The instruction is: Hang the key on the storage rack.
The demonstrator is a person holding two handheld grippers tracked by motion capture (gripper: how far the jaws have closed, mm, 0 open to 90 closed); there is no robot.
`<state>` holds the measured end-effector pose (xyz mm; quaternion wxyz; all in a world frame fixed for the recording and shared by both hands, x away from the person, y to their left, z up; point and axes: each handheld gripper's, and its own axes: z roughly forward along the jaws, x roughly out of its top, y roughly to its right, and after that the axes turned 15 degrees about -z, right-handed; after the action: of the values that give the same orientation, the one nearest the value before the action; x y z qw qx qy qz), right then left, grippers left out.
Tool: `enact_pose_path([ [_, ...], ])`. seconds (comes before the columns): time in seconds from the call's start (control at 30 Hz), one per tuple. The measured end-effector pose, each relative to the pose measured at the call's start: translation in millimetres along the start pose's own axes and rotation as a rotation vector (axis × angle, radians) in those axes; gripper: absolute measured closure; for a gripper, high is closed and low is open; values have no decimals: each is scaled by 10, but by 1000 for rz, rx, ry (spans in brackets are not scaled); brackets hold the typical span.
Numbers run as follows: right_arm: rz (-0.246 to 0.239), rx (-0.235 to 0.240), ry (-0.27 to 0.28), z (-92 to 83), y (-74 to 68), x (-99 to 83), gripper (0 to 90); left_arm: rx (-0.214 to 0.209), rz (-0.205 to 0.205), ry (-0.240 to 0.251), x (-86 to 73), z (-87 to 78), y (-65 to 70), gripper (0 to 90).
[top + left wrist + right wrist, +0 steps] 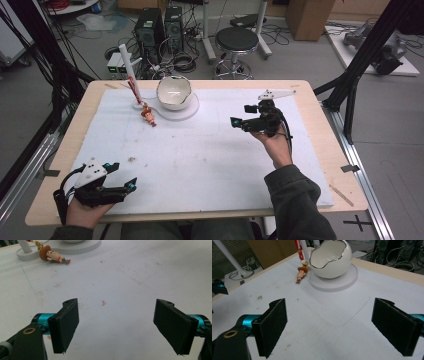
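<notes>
Nearest the high camera, the left gripper (pixel 128 176) rests in the person's left hand (pixel 85 212) at the near left corner of the white mat (pixel 210 150). Its jaws stand wide apart with nothing between them; in the left gripper view they frame bare, faintly stained mat, with a small red mark between them.

Farther out, the right gripper (pixel 242 115) is held above the mat's right half by the person's right hand (pixel 276 145), whose dark green sleeve (pixel 295 200) comes in from the bottom edge. It points left toward the far middle of the mat. Its jaws are spread wide as well and hold nothing; the right gripper view (pixel 329 325) shows only mat between the two black pads.

Beyond both grippers, near the far edge of the mat, a white egg-shaped bowl (pixel 173 93) with a jagged silver rim sits upright on a round white base (pixel 187 110). Just left of that base, a small cowboy figure keychain (pixel 148 116) lies on the mat, well apart from both grippers. A red lanyard (pixel 134 90) runs up from it along a white post (pixel 128 65) that stands tilted on a small round foot.

The mat lies on a light wooden table (pixel 320 130). Behind the table, a black stool (pixel 236 40), computer towers (pixel 160 27) and loose cables sit on the grey floor.
</notes>
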<state>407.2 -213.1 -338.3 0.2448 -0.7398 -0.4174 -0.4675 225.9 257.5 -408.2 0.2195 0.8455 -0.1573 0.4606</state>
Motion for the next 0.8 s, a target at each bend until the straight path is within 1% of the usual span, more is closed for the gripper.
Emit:
enact_pose_path([
  [0.37, 9, -28, -5, -144, -6, -177, 120, 1, 2, 0, 0, 1, 3, 210],
  [0.5, 14, -33, -5, -197, -17, -231, 121, -5, -4, 4, 3, -2, 13, 209],
  [0.63, 15, -40, -3, -259, -20, -291, 119, -4, 0, 1, 5, -6, 19, 209],
  [0.8, 20, -42, -14, -343, -57, -347, 117, -5, -2, 5, 5, -2, 23, 209],
])
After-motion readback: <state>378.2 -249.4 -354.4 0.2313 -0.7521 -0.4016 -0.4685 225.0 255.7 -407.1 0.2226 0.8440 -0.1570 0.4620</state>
